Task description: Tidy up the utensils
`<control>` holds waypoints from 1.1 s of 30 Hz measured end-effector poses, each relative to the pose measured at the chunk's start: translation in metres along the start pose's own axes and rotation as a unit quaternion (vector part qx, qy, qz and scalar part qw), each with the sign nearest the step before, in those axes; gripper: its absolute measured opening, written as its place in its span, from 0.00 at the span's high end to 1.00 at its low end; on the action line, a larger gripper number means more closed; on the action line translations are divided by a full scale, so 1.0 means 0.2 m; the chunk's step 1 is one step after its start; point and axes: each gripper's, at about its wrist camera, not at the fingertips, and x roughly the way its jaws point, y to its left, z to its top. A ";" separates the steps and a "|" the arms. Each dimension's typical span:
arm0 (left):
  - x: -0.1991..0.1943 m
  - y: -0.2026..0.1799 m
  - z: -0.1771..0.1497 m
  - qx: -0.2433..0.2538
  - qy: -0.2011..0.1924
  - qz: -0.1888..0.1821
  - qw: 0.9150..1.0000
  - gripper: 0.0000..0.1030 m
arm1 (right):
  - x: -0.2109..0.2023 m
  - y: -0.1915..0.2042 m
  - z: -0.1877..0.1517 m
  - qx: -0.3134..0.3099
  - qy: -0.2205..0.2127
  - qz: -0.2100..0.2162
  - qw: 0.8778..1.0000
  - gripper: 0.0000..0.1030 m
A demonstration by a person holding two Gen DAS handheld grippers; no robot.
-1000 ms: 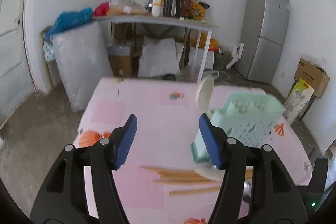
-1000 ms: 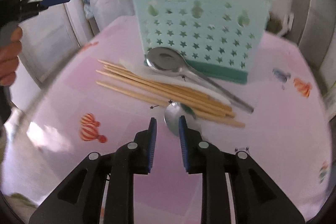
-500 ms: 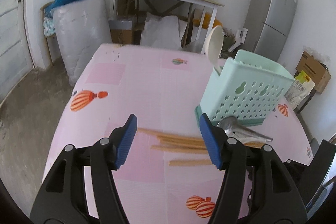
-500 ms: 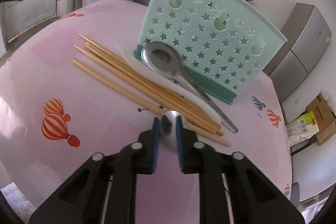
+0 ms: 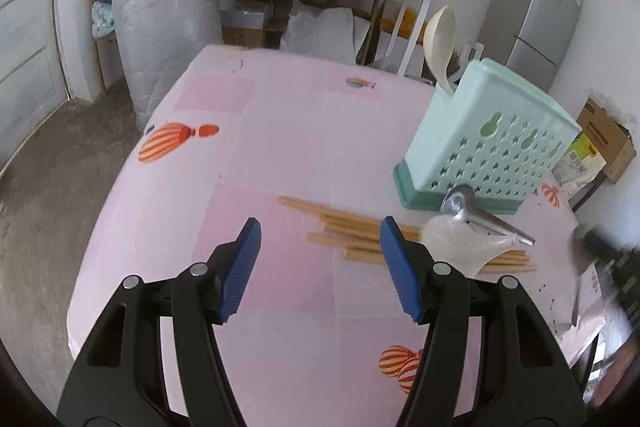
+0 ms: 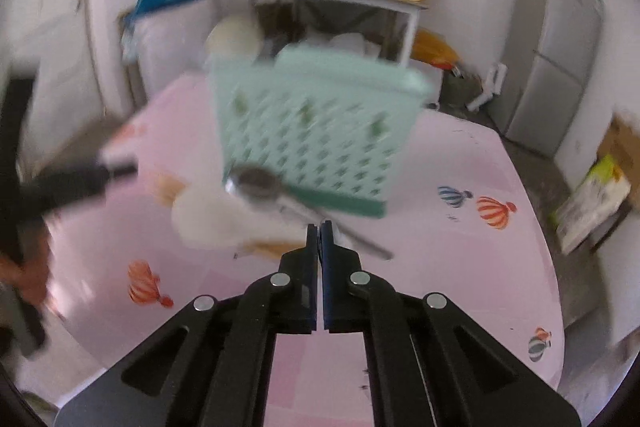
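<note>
Glossy pink tablecloth (image 5: 280, 131) printed with balloons, smooth over the table. Mint plastic basket (image 5: 496, 147), matt, pierced with stars. Polished metal spoon (image 5: 476, 213). Pale bare wooden chopsticks (image 5: 344, 223). Cream plastic ladle (image 5: 440, 39). Black matt plastic tool (image 5: 320, 259) with ribbed blue pads (image 5: 240, 267).

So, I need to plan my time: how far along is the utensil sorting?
Done: one cream spoon stands in the green holder. In hand: nothing clearly; the right gripper is shut, blur hides any catch, and the left gripper is open and empty. Left: the chopsticks, metal spoon and white spoon lie on the table.
</note>
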 end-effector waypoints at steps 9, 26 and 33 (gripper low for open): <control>0.05 -0.01 -0.06 -0.001 0.022 -0.009 1.000 0.43 | -0.19 -0.30 0.21 0.106 -0.065 0.065 0.990 0.98; 0.04 -0.04 -0.10 0.005 0.030 -0.018 0.999 0.42 | -0.20 -0.42 0.81 0.137 -0.227 0.213 0.940 0.98; 0.03 -0.05 -0.11 0.005 0.032 -0.026 0.999 0.42 | 0.10 -0.47 0.76 0.179 -0.187 0.225 0.939 0.98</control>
